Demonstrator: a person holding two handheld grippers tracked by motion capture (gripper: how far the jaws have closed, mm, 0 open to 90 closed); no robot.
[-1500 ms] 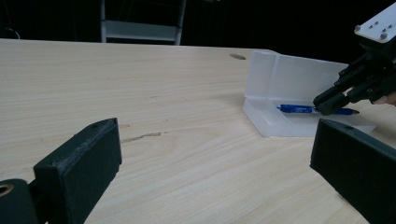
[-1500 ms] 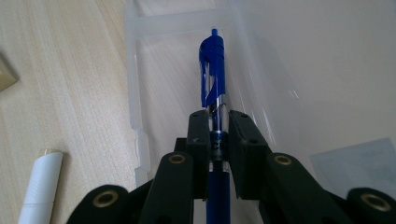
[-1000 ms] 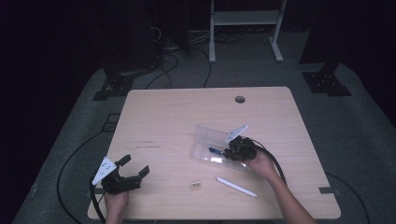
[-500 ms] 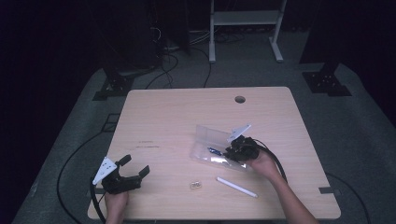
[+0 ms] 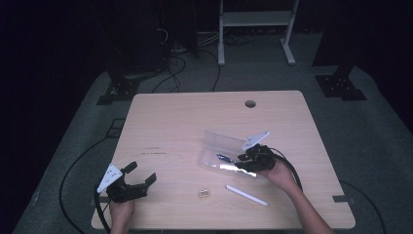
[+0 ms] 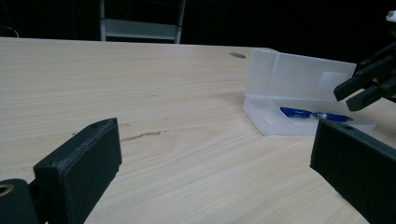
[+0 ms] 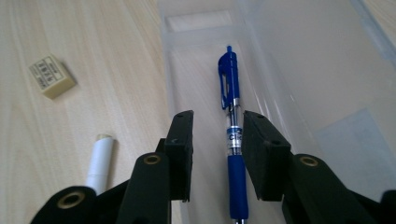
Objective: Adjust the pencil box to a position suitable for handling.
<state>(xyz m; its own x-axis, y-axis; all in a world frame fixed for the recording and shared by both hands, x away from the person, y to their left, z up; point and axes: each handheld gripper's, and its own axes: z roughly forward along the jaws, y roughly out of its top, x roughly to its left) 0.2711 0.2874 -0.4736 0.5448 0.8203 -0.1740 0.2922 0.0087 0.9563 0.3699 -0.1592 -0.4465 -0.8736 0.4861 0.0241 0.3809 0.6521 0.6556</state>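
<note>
A clear plastic pencil box point(image 5: 219, 146) lies open right of the table's middle, with a blue pen point(image 5: 224, 158) flat on its floor. My right gripper point(image 5: 245, 163) reaches into the box from the right. In the right gripper view its jaws point(image 7: 218, 126) straddle the blue pen point(image 7: 232, 93) with a gap on each side. They have just been opening, and the pads do not press the pen. My left gripper point(image 5: 139, 176) rests at the near left corner, open wide point(image 6: 215, 154) with nothing between its jaws.
A small cream eraser point(image 5: 204, 193) and a white stick-like pen point(image 5: 247, 195) lie on the wood in front of the box. The box's lid point(image 6: 299, 77) stands upright behind the tray. A cable hole point(image 5: 250, 104) sits near the far edge.
The right hand has edged slightly toward the near right at the box. The left gripper has kept still.
</note>
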